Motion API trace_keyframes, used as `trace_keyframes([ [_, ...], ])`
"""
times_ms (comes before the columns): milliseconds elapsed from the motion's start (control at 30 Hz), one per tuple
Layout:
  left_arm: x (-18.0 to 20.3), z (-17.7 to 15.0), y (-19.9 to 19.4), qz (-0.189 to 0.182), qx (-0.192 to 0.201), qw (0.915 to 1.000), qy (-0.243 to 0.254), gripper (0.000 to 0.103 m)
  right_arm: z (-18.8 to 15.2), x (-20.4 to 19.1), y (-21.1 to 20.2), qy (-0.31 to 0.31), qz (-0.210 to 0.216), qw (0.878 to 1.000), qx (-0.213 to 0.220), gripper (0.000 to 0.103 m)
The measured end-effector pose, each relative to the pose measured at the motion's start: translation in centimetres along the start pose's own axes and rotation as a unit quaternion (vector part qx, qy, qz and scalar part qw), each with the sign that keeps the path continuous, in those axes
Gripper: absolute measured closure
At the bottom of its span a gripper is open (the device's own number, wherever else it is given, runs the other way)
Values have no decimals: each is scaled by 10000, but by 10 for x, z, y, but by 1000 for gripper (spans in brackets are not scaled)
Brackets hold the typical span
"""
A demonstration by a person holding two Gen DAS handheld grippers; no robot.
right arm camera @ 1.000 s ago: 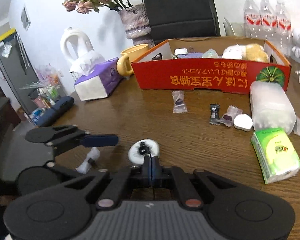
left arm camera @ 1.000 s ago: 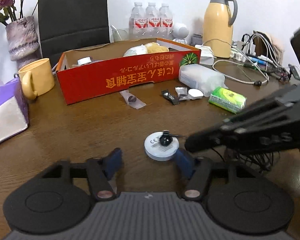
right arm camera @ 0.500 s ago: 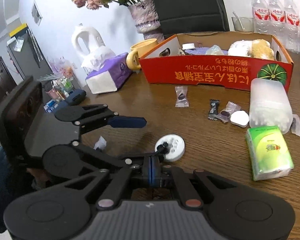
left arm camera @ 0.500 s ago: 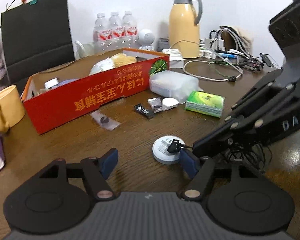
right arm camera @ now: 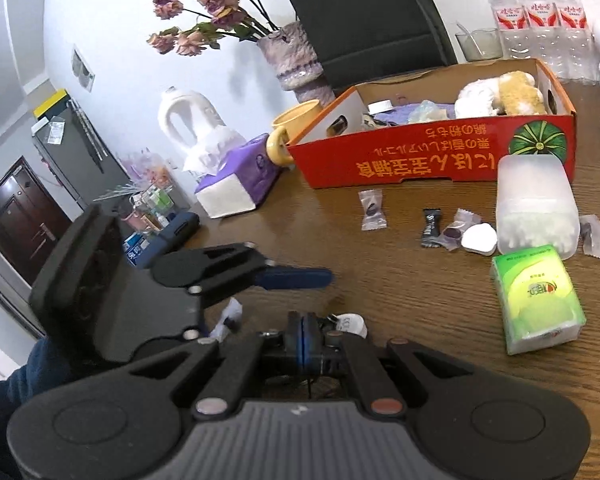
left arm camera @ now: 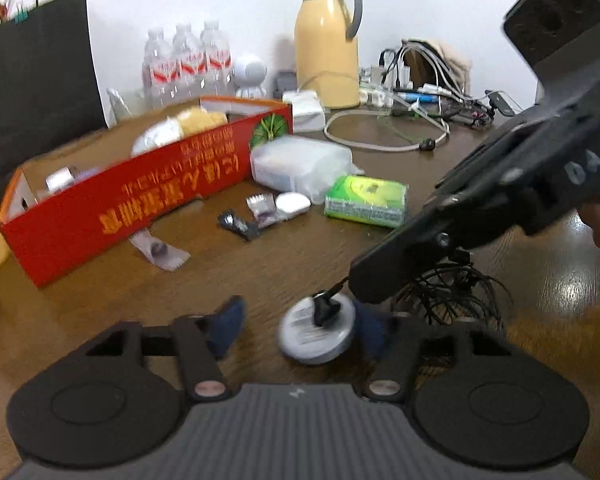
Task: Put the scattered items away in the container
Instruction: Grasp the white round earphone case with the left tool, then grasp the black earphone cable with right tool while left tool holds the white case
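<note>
Left wrist view shows the white round disc point(left arm camera: 316, 336) lying on the brown table point(left arm camera: 260, 272) between my left claw's point(left arm camera: 300, 330) 2 blue fingers point(left arm camera: 228, 326), which are closing in around it; the far pad looks right at its rim, though blur keeps me from telling whether it touches. A small black plug point(left arm camera: 324, 312) with a thin black cord sits on top of the disc, and my right claw point(right arm camera: 306, 340) has its fingers pressed together; from its own camera I cannot make out whether the cord is pinched between them. A tangle of black wire point(left arm camera: 452, 296) lies just beside the disc. Farther out on the table are a green tissue pack point(left arm camera: 366, 200), a white case point(left arm camera: 292, 203), 3 wrapped candies point(right arm camera: 371, 210) and a clear plastic box point(left arm camera: 300, 164). Beyond them stands the red cardboard box point(left arm camera: 140, 200), already holding several things, with a yellow mug point(right arm camera: 292, 128) and a purple tissue box point(right arm camera: 240, 180) at its far end.
</note>
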State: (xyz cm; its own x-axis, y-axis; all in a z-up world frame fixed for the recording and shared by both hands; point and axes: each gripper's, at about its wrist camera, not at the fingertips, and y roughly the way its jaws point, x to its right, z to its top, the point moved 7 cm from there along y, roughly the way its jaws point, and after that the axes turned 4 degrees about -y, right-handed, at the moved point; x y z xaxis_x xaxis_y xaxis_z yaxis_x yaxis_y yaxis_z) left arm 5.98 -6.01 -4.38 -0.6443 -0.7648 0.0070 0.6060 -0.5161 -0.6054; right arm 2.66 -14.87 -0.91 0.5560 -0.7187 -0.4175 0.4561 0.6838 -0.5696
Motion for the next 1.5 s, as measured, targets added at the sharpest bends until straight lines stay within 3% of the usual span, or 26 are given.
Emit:
trace_keyframes([
  [67,-1,0,0,-101,-33,9999,-91,61,-2,-1,-1,15,17,10000,7,102],
  [133,0,0,-2,-122,-45,9998,-120,84,-3,-1,-3,62,31,10000,35,102],
  [167,-1,-1,-2,-84,-48,9998,-182,87,-5,0,-4,67,-5,10000,46,102],
  [400,-16,-6,-16,364,56,9977,-567,86,-13,15,-16,237,-410,9986,219,103],
  [500,-19,-9,-34,488,170,9960,-728,74,-17,17,-27,293,-655,9967,385,103],
  [567,-20,-11,-40,608,247,9946,-808,73,-17,13,-36,233,-736,9954,567,101],
  [600,-18,-11,-43,624,282,9946,-778,76,-16,9,-40,173,-689,9951,695,95],
  [633,-16,-9,-46,637,333,9947,-740,88,-16,3,-41,152,-550,9954,768,93],
  [700,-14,-6,-49,635,363,9946,-735,95,-17,-11,-33,17,-206,9978,636,79],
  [800,-19,-2,-55,704,347,9928,-902,99,-24,-32,-11,-472,-196,9980,381,78],
  [933,-21,-4,-65,416,443,9921,-1100,96,-33,-36,22,-981,-821,9918,27,79],
  [967,-20,-6,-65,460,416,9928,-1023,96,-33,-35,27,-970,-846,9917,-23,86],
  [1000,-19,-8,-64,492,387,9936,-942,96,-32,-34,32,-943,-822,9921,-36,100],
  [1067,-17,-13,-64,511,356,9944,-850,90,-29,-33,35,-903,-859,9922,19,101],
  [1100,-16,-15,-66,489,383,9946,-825,77,-28,-32,34,-857,-897,9923,44,102],
  [1133,-15,-17,-68,462,425,9949,-788,54,-27,-32,32,-808,-912,9925,83,102],
  [1200,-12,-19,-73,487,560,9950,-662,40,-24,-29,25,-754,-1004,9919,190,102],
  [1367,-9,-25,-58,570,205,9968,-530,40,-15,-33,15,-736,-1045,9911,374,102],
  [1500,-18,-29,-46,750,-124,9946,-711,48,-13,-40,11,-786,-1029,9907,429,102],
])
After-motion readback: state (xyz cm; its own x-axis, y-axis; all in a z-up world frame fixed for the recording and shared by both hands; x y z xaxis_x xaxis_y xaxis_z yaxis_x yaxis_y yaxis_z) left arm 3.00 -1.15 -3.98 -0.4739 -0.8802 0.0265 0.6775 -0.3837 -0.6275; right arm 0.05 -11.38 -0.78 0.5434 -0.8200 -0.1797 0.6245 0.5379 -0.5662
